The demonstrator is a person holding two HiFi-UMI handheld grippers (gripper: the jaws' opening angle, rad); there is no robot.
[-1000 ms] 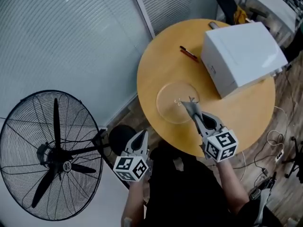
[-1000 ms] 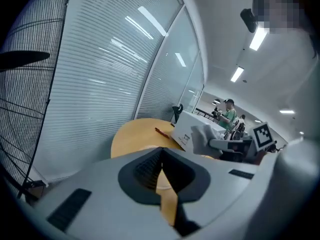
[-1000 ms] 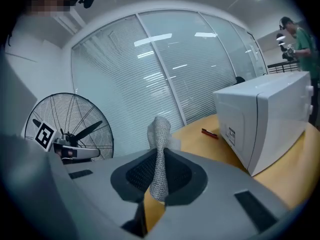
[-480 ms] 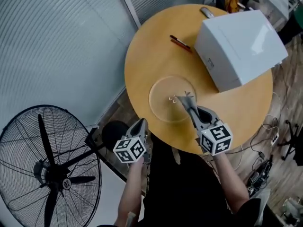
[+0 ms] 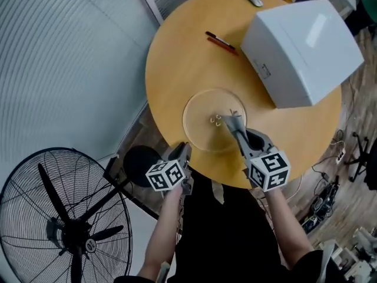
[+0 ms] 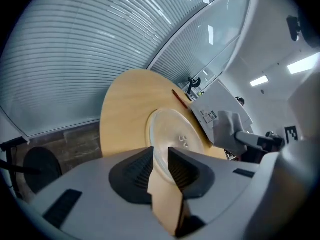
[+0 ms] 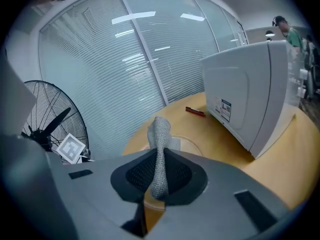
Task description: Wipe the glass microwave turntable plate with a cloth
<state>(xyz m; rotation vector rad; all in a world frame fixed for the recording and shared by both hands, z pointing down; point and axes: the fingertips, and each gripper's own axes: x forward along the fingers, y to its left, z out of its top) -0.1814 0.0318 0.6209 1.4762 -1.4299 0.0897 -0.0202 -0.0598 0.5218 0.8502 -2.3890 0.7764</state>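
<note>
Nearest, at 6 o'clock, the left gripper (image 6: 160, 156) hangs by the edge of the surface (image 5: 177, 58), its jaws a little apart with nothing in them. The right gripper (image 7: 159, 156) is squeezed tight on a gray cloth (image 7: 159, 134), whose end is over the middle of the glass turntable plate (image 5: 199, 106). The plate lies flat, and the white microwave (image 5: 300, 43) sits at its 2 o'clock. I think most of the wiping is still left. I cannot tell if the cloth touches the glass, or if the glass is clean.

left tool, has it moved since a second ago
Yes: the left tool has come forward toward the round table, its tips now by the glass plate.
</note>
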